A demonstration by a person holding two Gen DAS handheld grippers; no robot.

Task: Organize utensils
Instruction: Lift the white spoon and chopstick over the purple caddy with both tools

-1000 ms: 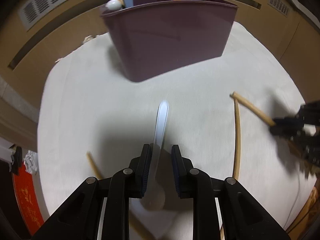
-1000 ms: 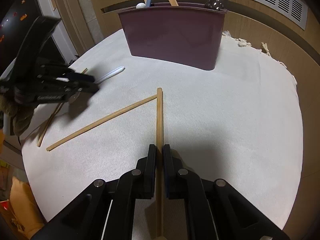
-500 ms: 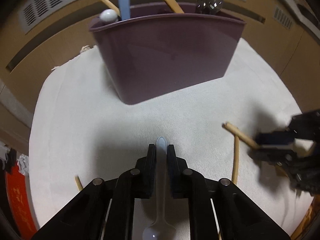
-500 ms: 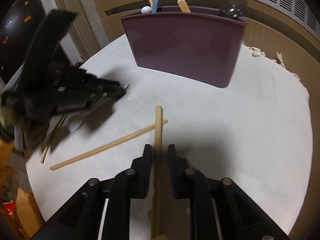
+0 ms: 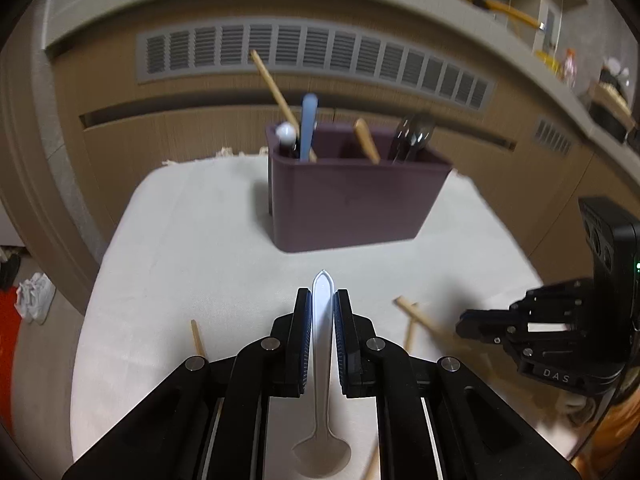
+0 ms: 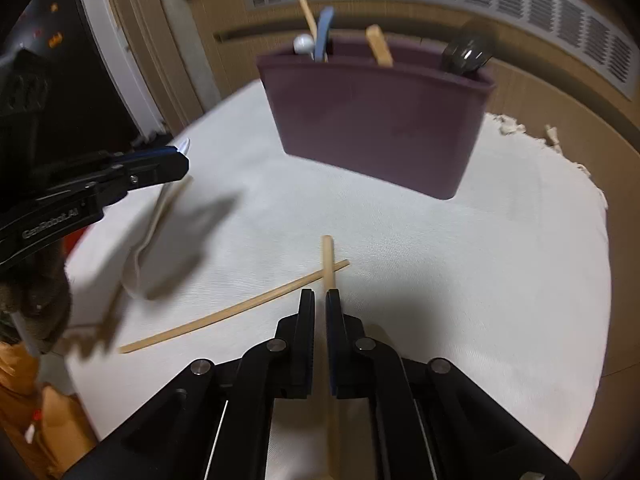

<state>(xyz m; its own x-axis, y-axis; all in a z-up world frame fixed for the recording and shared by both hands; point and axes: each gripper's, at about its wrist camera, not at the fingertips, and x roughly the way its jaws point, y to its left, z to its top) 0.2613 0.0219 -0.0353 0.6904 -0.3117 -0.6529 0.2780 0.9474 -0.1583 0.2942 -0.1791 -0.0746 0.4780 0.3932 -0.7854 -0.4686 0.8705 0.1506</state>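
The left gripper [image 5: 322, 312] pinches a white plastic spoon [image 5: 322, 364] by its handle; the right gripper [image 6: 319, 308] clamps a wooden chopstick [image 6: 328, 260] above the white cloth [image 6: 460, 272]. Another chopstick [image 6: 240, 310] lies nearby. Beyond stands the maroon utensil holder [image 5: 352, 200].

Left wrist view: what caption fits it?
Left gripper clamps a white plastic spoon before the purple utensil holder.

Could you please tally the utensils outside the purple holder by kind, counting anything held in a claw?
Spoons: 1, the clear spoon in the left claw.
Chopsticks: 3, the held chopstick in the right claw, the crossing chopstick lying beneath it, and the lone chopstick farther left.
Total: 4, though blur at the left could hide more.
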